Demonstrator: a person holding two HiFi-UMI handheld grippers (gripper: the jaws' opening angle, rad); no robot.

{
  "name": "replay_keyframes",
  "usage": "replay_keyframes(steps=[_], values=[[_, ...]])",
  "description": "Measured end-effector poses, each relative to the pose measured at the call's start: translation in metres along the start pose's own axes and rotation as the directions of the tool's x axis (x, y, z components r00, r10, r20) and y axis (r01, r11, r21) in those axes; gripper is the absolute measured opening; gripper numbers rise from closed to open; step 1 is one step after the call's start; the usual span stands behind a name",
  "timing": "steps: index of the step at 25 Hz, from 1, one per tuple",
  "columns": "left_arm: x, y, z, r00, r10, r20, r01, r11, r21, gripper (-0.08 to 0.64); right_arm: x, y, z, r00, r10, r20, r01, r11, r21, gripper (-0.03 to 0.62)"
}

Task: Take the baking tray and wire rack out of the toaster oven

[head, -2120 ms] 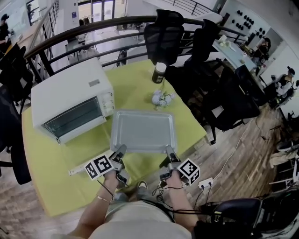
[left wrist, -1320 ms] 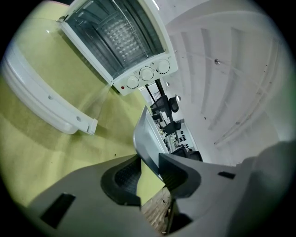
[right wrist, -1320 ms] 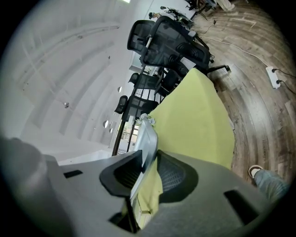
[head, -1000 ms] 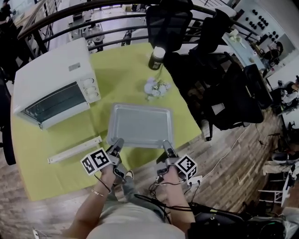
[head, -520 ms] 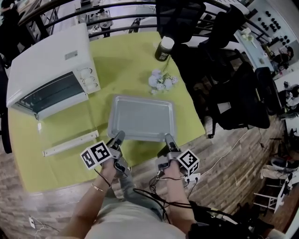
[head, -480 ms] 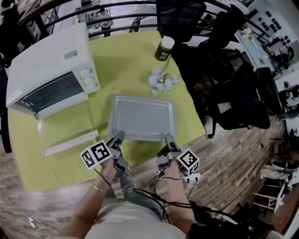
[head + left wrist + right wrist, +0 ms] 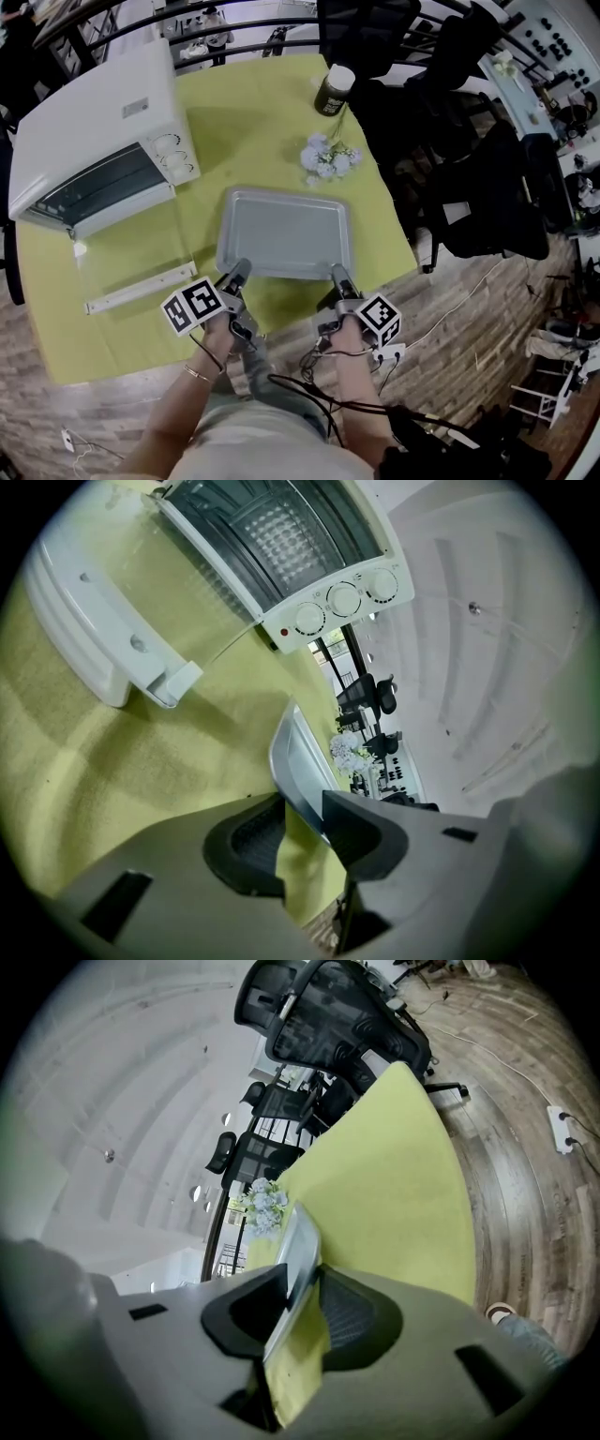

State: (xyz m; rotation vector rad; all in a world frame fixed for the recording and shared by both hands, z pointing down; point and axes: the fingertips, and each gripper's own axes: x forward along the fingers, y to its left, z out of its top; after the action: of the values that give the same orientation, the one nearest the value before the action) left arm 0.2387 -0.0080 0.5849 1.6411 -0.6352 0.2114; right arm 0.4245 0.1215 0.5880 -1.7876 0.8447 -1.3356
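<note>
- The tray (image 7: 284,232), a shallow grey metal pan, is out of the oven. It sits at the near middle of the surface (image 7: 262,122), which is covered by a yellow-green cloth (image 7: 141,328).
- We hold the tray by its near long rim, one grip towards each corner.
- The left tongs (image 7: 234,275) are clenched on the near-left part of the rim. In the left gripper view the rim runs between the dark pads.
- The right tongs (image 7: 337,277) are clenched on the near-right part of the rim, with the thin metal edge pinched between the pads.
- We cannot tell whether the tray rests on the cloth or hangs just above it.
- The white oven (image 7: 94,141) stands at the far left, well apart from the tray.
- Its glass door (image 7: 131,248) is folded down onto the cloth, with the white handle (image 7: 141,288) towards us.
- A small bunch of pale flowers (image 7: 328,157) lies just beyond the tray's far right corner.
- A dark bottle (image 7: 333,89) with a white cap stands farther back.
- Black chairs (image 7: 469,187) stand past the right edge, on a wooden floor (image 7: 469,309).
</note>
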Motion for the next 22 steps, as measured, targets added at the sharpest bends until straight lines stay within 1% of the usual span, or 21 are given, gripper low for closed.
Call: replay_keyframes(steps=[6, 19, 22], values=[[0.003, 0.006, 0.000, 1.000, 0.023, -0.016, -0.023, 1.000, 0.002, 0.115, 0.004, -0.004, -0.001, 1.000, -0.020, -0.004, 0.020, 1.000, -0.001, 0.098], [0.006, 0.016, -0.003, 0.994, 0.106, -0.042, -0.105, 0.994, 0.010, 0.114, 0.007, -0.015, -0.004, 0.997, -0.077, -0.019, 0.077, 0.997, 0.005, 0.097], [0.006, 0.019, -0.004, 0.990, 0.129, -0.051, -0.129, 0.992, 0.010, 0.114, 0.006, -0.015, -0.005, 0.997, -0.073, -0.020, 0.073, 0.997, 0.019, 0.097]])
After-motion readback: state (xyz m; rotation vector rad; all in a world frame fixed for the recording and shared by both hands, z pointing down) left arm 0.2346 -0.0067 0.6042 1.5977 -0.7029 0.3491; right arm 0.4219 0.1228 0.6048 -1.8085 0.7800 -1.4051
